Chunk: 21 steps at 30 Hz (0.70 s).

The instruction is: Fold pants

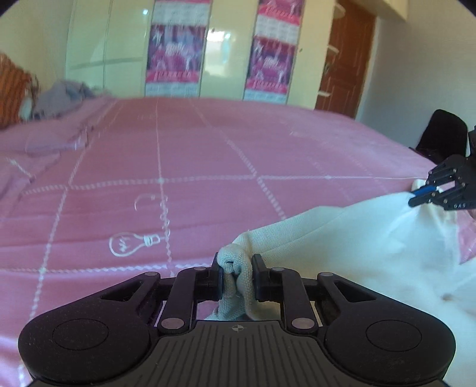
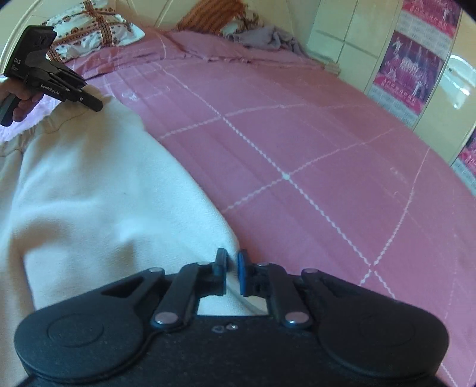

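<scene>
A big bed [image 1: 208, 154] fills most of both views, and it wears a pink cover [image 2: 327, 148] with thin white lines that make squares. A little white light bulb drawing [image 1: 132, 242] sits on the cover near the left gripper. Behind the bed stands a shiny cream wardrobe [image 1: 119, 44] with bright pink and purple posters [image 1: 175, 47] on its doors, and a brown door [image 1: 348, 59] is off to the side. At the far end of the bed lie a patterned pillow [image 2: 92, 26] and a crumpled grey-purple cloth [image 2: 264, 37]. The pants [image 2: 98, 184] are cream white and lie on the near side of the bed, spread between the two grippers. The left gripper [image 1: 237, 275] has its jaws pulled in tight on a bunched-up bit of the pants, and the cloth is squashed between the black fingers. The right gripper [image 2: 231, 272] has its jaws almost together, one black and one blue, and a thin edge of the pants is pinched between them. From the right wrist view you can see a hand [image 2: 20, 99] holding the handle of the left gripper, whose tip rests on the far end of the pants. From the left wrist view the right gripper shows at the edge, with the white cloth pulled up to its tip.
</scene>
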Each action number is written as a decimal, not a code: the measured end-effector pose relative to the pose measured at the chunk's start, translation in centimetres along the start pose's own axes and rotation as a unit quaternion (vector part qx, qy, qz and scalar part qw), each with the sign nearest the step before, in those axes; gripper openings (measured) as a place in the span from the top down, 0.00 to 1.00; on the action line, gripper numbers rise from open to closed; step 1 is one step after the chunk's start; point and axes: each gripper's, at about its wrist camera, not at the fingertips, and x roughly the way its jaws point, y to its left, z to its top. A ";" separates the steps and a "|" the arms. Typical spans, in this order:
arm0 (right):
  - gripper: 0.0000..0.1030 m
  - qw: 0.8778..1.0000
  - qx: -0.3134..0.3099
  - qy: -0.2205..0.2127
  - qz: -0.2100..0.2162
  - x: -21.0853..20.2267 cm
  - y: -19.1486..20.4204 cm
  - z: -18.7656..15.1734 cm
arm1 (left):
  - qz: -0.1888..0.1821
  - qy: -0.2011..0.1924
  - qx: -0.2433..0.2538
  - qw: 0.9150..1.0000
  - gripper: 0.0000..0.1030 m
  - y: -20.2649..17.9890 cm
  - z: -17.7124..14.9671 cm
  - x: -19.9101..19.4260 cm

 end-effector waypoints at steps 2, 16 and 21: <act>0.93 0.999 -0.013 -0.034 -0.014 -3.8 1.7 -0.2 | -0.005 -0.030 0.009 0.999 0.82 -1.1 -0.2 -3.4; 0.90 0.996 -0.003 -0.055 -0.066 -14.5 17.4 -10.5 | 0.041 0.009 0.110 0.993 0.80 -11.8 -10.9 -15.0; 0.75 0.988 0.121 -0.011 -0.093 -13.3 18.1 -13.6 | 0.094 0.015 0.059 0.994 0.47 -13.0 -13.2 -18.0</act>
